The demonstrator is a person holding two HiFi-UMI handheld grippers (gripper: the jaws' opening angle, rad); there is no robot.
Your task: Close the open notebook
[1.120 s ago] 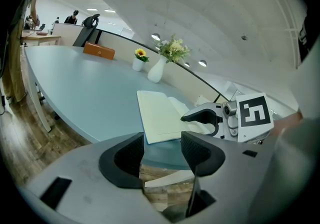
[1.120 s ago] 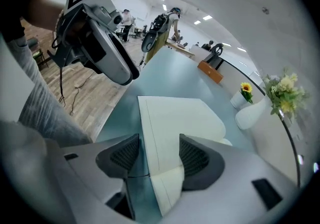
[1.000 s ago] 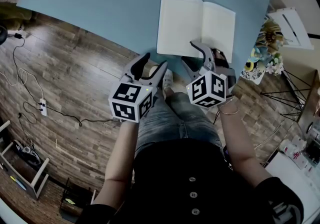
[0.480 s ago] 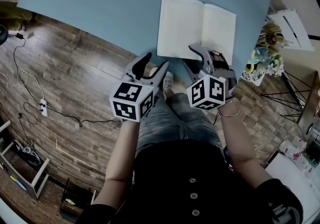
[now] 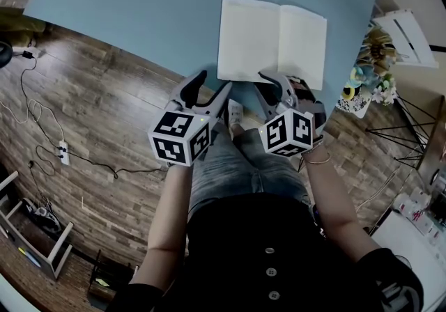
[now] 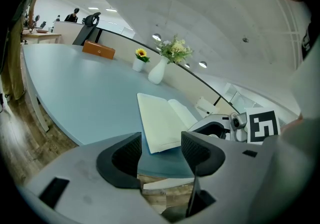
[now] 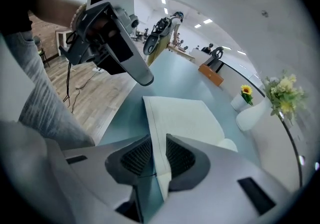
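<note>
The left gripper (image 5: 211, 86) hangs over the near edge of the blue table (image 5: 139, 4), its jaws set wide apart with nothing between them; through their gap the left gripper view shows only the tabletop and the table's edge. The notebook (image 5: 272, 39) lies open and flat on the table, ahead of this gripper and a little to its right, clear of both its pads; its white pages face up.

The right gripper (image 5: 277, 81) sits just beside the left one, on its right, with its tips at the notebook's near edge close to the spine; its jaws are drawn almost together, and in the right gripper view the white strip of that near edge (image 7: 152, 133) runs straight down between the ribbed pads (image 7: 136, 157) and fills the narrow gap from one pad to the other, so the gripper has hold of the notebook's edge; the wide left-hand page spreads out beyond its tips.

Far past both grippers, at the table's other side, stand a white vase (image 6: 159, 70) of flowers, a small sunflower pot (image 6: 140, 60) and a brown box (image 6: 99, 49).
</note>
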